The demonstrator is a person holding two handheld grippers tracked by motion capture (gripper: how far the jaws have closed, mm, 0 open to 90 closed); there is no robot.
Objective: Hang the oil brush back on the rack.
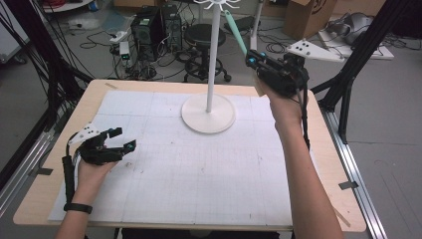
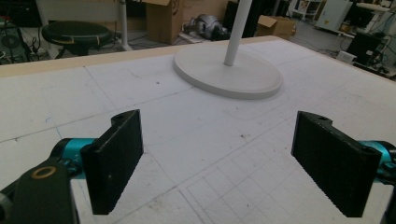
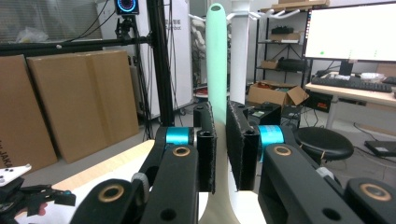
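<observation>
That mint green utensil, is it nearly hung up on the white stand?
Picked up, it seems: the right gripper has its jaws shut on the mint utensil, raised near the stand's top hooks. Hanging it there looks like what's left. The left gripper rests open on the table.

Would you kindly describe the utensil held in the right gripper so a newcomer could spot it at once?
Start at the white stand at the far side of the table, with its tall pole. Just right of the pole, the right gripper is raised and shut on a slim mint-green handle that slants up toward the stand's hooks. It is the one pale green thing among white and black gear.
</observation>
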